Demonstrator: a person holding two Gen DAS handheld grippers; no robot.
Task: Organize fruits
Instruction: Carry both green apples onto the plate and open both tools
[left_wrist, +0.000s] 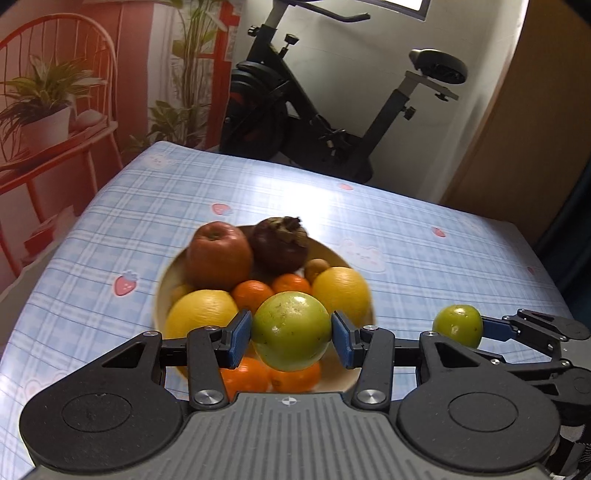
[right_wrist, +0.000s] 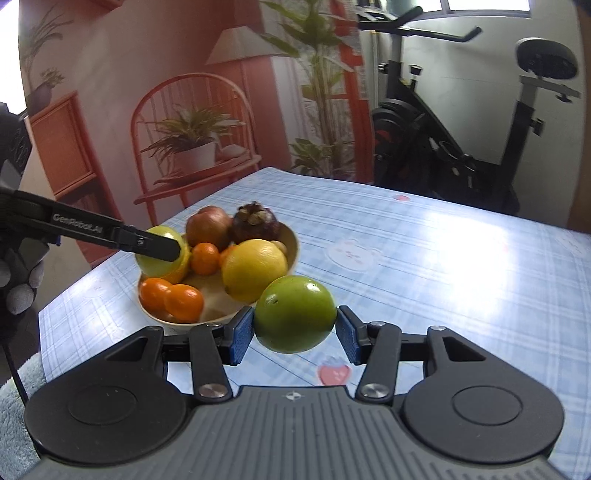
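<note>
My left tool (left_wrist: 291, 338) is squeezing a round green fruit (left_wrist: 291, 330) between its blue pads, low in the middle of the left view, right over the bowl (left_wrist: 162, 291). My right tool (right_wrist: 295, 334) is holding a second green fruit (right_wrist: 295, 314) the same way, low in the middle of the right view, just right of the bowl and above the table (right_wrist: 424, 266).

What could go wrong? Both green fruits are smooth, shiny and round, so I think one could slip out of the flat pads if I tip or shake a tool. It would then roll along the slick plaid tablecloth and maybe off the edge. The bowl is already piled high with a red apple (left_wrist: 218, 254), a dark fruit with a dry leafy top (left_wrist: 280, 242), two bumpy yellow lemons (left_wrist: 201, 314) and small glossy oranges (left_wrist: 253, 295). A dropped fruit could knock one of these out.
</note>
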